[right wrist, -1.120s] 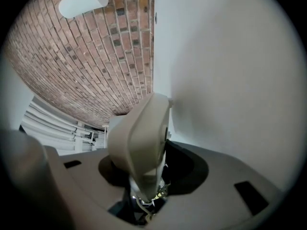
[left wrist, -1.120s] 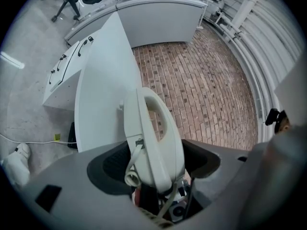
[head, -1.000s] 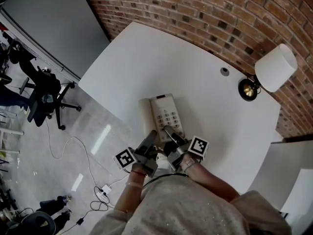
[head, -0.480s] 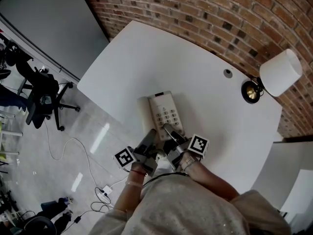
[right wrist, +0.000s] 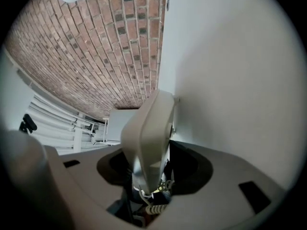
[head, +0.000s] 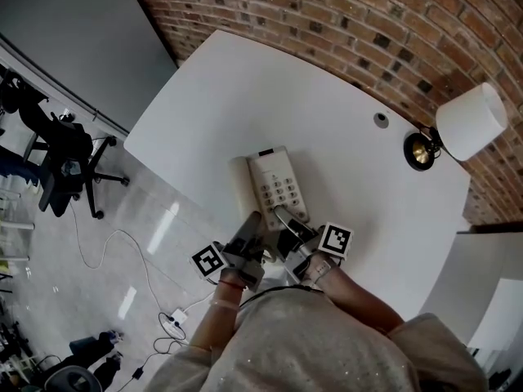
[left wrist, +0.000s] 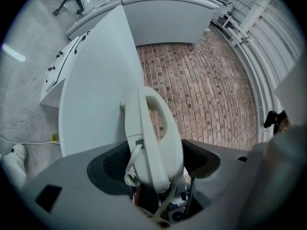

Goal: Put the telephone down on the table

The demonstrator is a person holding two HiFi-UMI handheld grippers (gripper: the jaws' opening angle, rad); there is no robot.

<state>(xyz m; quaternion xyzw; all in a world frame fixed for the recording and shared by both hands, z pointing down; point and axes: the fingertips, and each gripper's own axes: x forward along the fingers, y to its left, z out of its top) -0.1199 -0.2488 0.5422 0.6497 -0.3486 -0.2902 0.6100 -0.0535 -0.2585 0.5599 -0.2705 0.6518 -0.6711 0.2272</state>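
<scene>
A pale corded telephone (head: 279, 188) lies on the white table (head: 245, 88), keypad up, its handset (head: 242, 184) in the cradle on the left side. Both grippers hold its near end. My left gripper (head: 250, 227) is shut on the handset (left wrist: 151, 133), whose cord curls down between the jaws. My right gripper (head: 286, 219) has the telephone's base (right wrist: 151, 128) edge-on between its jaws; the jaws are opening, and a gap shows on each side of the base.
A table lamp (head: 466, 121) with a white shade stands at the table's far right by the brick wall (head: 392, 23). A cable hole (head: 381, 121) lies near it. An office chair (head: 69, 158) and a floor cable with a power strip (head: 172, 321) are at the left.
The telephone and both grippers have shifted slightly farther onto the table. Otherwise the scene looks the same.
</scene>
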